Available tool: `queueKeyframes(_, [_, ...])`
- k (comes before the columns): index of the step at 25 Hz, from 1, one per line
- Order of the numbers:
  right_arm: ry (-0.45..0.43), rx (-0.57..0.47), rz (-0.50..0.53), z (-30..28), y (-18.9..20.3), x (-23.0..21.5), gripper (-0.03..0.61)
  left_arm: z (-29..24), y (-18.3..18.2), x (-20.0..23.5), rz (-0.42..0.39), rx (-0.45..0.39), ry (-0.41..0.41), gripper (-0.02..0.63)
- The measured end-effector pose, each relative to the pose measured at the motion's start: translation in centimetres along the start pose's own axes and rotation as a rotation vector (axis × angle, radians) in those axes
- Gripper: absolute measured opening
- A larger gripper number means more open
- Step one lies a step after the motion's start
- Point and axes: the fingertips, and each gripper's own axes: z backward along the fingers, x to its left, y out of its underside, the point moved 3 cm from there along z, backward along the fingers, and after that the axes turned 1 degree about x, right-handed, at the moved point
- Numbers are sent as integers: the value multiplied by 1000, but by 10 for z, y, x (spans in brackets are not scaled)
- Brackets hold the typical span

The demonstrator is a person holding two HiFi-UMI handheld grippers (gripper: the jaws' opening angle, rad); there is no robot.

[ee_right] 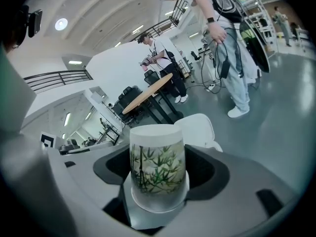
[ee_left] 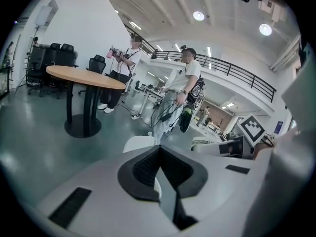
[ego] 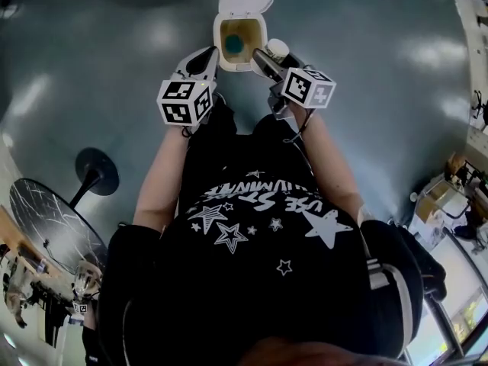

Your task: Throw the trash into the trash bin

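The right gripper (ee_right: pixel 157 184) has its fingers (ee_right: pixel 205 174) clamped on a white cup (ee_right: pixel 157 169) printed with green bamboo. In the head view it holds the cup just at the 4 o'clock edge of the open trash bin (ego: pixel 219 48). The bin stands on the grey floor (ego: pixel 114 67) at the person's 12 o'clock, lid flipped back. The left gripper (ee_left: pixel 159 174), at the bin's 7 o'clock, has its fingers pressed together, holding nothing

Premises: an open-plan lab or office hall. Evidence: polished grey floor (ee_left: pixel 34 137), round wooden table (ee_left: pixel 86 77) on a black pedestal, black office chairs (ee_left: pixel 61 53), railed upper gallery (ee_left: pixel 237 73), recessed ceiling lamps (ee_left: pixel 198 16), and a person (ee_left: pixel 180 90) carrying cables.
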Motion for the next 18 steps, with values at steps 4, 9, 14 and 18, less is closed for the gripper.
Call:
queueKeyframes(4, [-18, 13, -13, -2, 3, -13, 325, -19, 7, -12, -5, 30, -4, 11])
queueKeyframes(9, [-42, 35, 18, 11, -7, -38, 325, -40, 14, -44, -7, 60, -27, 11])
queueKeyframes(14, [-67, 80, 27, -8, -3, -57, 325, -56, 29, -34, 8, 73, -88, 11])
queueKeyframes(18, [-67, 116, 38, -33, 5, -87, 324, -81, 48, -20, 26, 79, -121, 11])
